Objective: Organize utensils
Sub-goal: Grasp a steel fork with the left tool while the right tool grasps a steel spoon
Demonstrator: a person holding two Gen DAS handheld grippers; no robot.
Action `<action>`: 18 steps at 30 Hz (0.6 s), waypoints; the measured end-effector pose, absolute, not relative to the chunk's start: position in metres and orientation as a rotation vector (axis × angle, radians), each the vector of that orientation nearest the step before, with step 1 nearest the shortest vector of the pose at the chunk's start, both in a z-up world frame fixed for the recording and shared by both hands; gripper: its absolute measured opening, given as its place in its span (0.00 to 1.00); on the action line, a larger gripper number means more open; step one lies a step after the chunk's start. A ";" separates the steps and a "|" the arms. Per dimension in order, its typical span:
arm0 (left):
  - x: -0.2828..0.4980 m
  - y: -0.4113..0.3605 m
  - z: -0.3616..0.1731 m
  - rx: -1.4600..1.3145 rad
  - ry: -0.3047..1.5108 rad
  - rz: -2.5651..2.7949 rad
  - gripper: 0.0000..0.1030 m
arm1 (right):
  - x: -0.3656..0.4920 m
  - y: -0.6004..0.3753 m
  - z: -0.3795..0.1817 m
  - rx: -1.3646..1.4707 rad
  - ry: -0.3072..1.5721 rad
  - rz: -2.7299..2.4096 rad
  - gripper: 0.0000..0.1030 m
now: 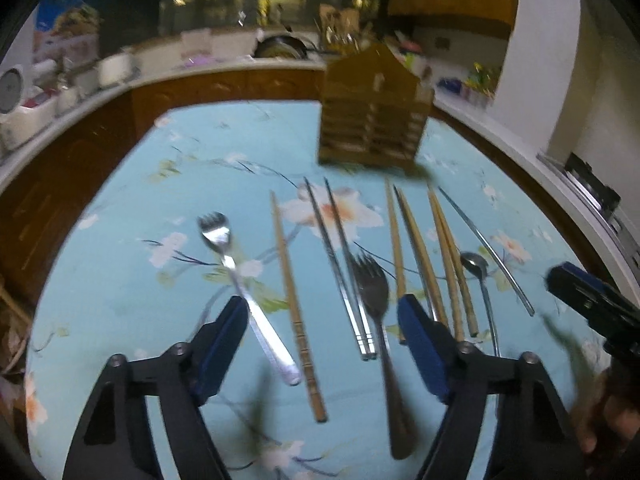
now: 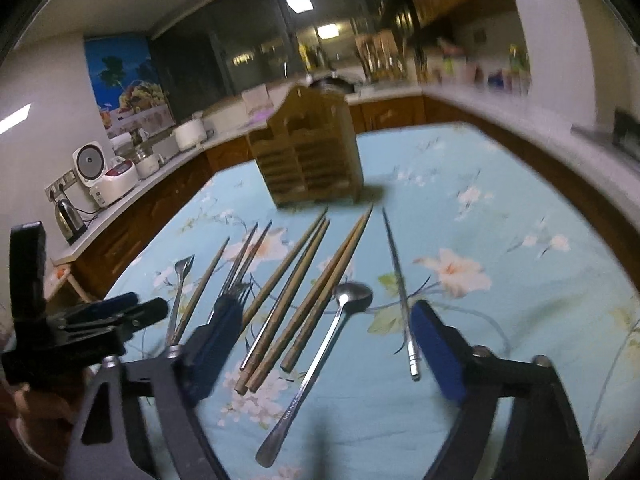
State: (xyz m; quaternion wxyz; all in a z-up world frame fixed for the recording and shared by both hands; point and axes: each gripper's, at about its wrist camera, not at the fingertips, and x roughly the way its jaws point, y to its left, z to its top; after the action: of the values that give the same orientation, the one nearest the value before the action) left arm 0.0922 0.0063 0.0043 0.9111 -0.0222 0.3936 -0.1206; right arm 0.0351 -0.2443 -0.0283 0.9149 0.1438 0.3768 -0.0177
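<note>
surface: pale blue floral tablecloth (image 1: 120, 208) in a dim kitchen, counters behind.
target: slatted brown wooden utensil holder (image 1: 374, 120) upright at the far end of the cloth, well beyond both claws.
utensils: laid in a row between holder and claws, long axes running roughly from claws toward holder; none in the holder yet as far as I can tell.
left gripper (image 1: 322, 344): jaws wide, nothing held; bright steel fork (image 1: 244, 288), single wooden chopstick (image 1: 294, 304), steel chopstick pair (image 1: 342, 276) and dark fork (image 1: 376, 308) lie under the gap.
right gripper (image 2: 320, 350): jaws wide, nothing held; wooden chopsticks (image 2: 298, 300) and small steel spoon (image 2: 324, 344) under the gap, lone steel chopstick (image 2: 400, 292) by its right finger.
nearer hand: judging by this, each takes its own side.
</note>
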 end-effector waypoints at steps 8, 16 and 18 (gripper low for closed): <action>0.123 0.001 0.004 -0.023 0.902 -0.317 0.61 | 0.064 -0.250 -0.055 0.374 0.913 -0.006 0.50; 0.150 -0.009 -0.013 0.012 1.000 -0.336 0.47 | 0.083 -0.257 -0.081 0.450 1.022 0.008 0.38; 0.158 -0.017 -0.015 0.040 0.997 -0.328 0.45 | 0.087 -0.260 -0.081 0.458 1.024 0.007 0.36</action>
State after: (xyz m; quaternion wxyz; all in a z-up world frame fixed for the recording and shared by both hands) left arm 0.1579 -0.0169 -0.0153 0.8653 0.0191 0.4757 -0.1568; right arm 0.0870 -0.2600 -0.0809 0.8469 0.2173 0.4854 0.0035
